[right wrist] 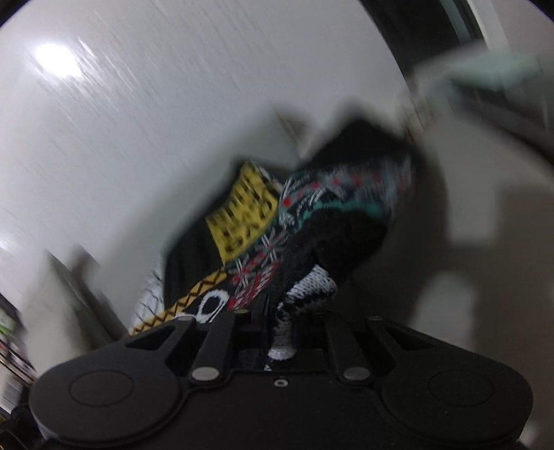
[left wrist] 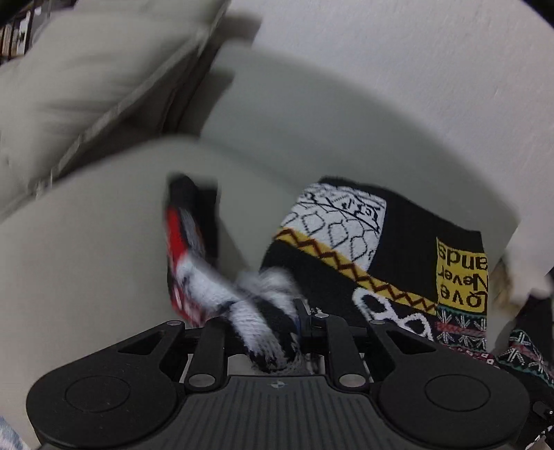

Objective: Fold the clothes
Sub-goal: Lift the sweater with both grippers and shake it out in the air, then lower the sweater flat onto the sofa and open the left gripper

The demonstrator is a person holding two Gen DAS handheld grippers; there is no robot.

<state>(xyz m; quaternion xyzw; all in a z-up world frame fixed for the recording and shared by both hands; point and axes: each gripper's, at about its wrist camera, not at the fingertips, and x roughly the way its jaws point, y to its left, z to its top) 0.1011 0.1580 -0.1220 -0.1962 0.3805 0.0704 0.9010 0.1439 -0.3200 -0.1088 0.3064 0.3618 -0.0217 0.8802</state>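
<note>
A black knitted sweater (left wrist: 398, 242) with white, yellow and red patches hangs lifted over a beige sofa seat (left wrist: 86, 259). My left gripper (left wrist: 273, 322) is shut on a black-and-white fold of it, close to the camera. A red-and-white sleeve part (left wrist: 183, 249) dangles to the left. In the right wrist view the same sweater (right wrist: 277, 228) is blurred, and my right gripper (right wrist: 280, 325) is shut on a white-and-black edge of it. Its fingers are mostly hidden by the cloth.
A beige sofa back cushion (left wrist: 86, 79) lies at upper left. A white wall (left wrist: 415, 62) stands behind the sofa and fills the right wrist view (right wrist: 155, 121). A dark window or doorway (right wrist: 432, 27) shows at upper right. Both views are motion-blurred.
</note>
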